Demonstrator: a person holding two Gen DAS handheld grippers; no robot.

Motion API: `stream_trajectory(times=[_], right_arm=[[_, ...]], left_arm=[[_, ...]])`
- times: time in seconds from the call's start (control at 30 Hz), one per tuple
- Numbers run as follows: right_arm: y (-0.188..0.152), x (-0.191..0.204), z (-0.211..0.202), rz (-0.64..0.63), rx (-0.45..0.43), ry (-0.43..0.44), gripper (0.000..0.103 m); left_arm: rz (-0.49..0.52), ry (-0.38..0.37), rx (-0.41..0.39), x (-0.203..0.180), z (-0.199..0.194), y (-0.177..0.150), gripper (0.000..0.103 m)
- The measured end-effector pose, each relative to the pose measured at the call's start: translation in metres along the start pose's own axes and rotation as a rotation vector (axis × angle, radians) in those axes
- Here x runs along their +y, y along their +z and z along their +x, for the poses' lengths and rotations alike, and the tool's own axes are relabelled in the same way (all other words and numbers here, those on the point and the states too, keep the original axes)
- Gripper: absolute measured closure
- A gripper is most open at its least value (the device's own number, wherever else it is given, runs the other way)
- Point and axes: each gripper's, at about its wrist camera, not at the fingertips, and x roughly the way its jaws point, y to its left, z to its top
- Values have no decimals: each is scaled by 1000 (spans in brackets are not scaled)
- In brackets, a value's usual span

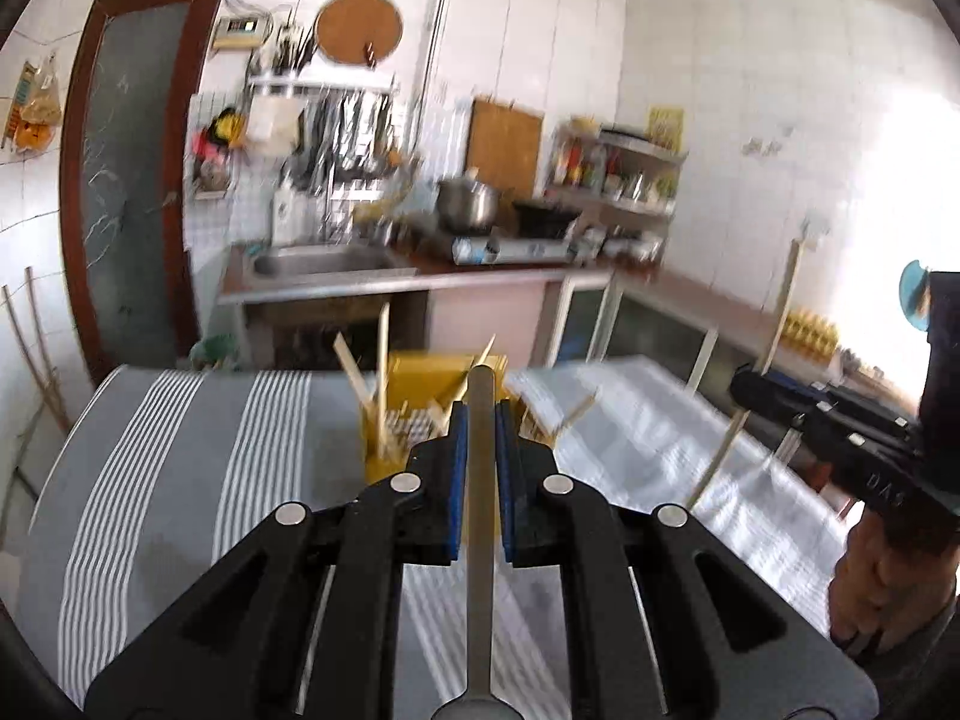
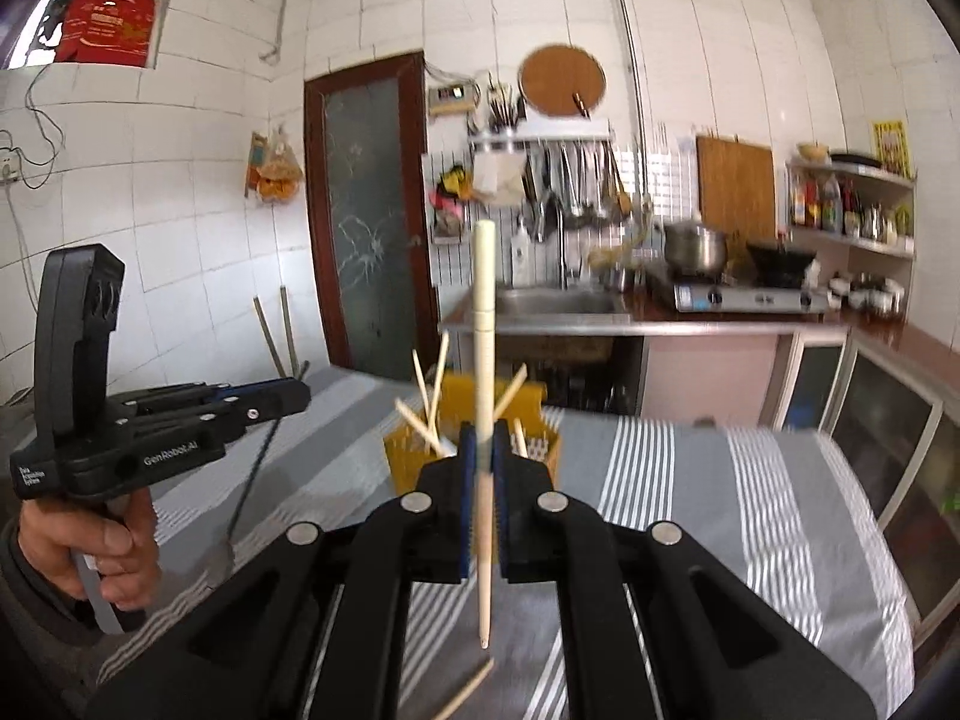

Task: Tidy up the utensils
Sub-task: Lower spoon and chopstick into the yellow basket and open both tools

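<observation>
Left gripper [image 1: 480, 414]: sitting bottom centre of the left wrist view, jaws clamping on a metal utensil handle [image 1: 480, 480]; the handle is running straight up the frame between the blue pads [image 1: 459, 468], its working end cut off at the bottom edge, so type unclear.
Right gripper [image 2: 482, 450]: sitting bottom centre of the right wrist view, jaws pinching a cream chopstick [image 2: 483, 360]; the stick is standing near upright, thick end rising above the jaws, thin tip hanging below them.
Yellow utensil holder [image 1: 420, 378]: standing on the striped grey tablecloth [image 1: 180, 450] just beyond both grippers, centre of each frame; several wooden chopsticks [image 1: 381, 384] are leaning out of it at mixed angles.
Loose chopstick [image 2: 465, 690]: lying on the cloth at the bottom centre of the right wrist view.
Background: sink [image 2: 558, 303], gas stove [image 2: 744, 297] and steel pot [image 2: 696, 249] are showing in the upper right, blurred.
</observation>
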Motion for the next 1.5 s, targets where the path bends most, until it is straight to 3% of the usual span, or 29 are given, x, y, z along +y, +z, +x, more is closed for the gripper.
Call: stream_trajectory(times=[0.2,0.47,0.7,1.0,1.17,1.37,1.5], right_arm=[[24,1,13,-14,-65,4,97],[52,-2,47,9,-126,31,97],[54,-5,83,5,-136,11,97],[39,-11,117,12,-117,-22,97],[30,-13,133,7,-101,-23,97],[27,-12,136,2,-89,-24,97],[26,-12,140,-1,-78,-24,97]], left_arm=[[16,1,-105,1,17,28,95],[-45,36,-232,26,46,55,95],[-96,53,-310,42,78,63,95],[-58,91,-340,45,117,55,95],[-48,92,-370,46,117,50,95],[-96,104,-332,62,131,43,95],[-71,94,-323,58,144,35,95]])
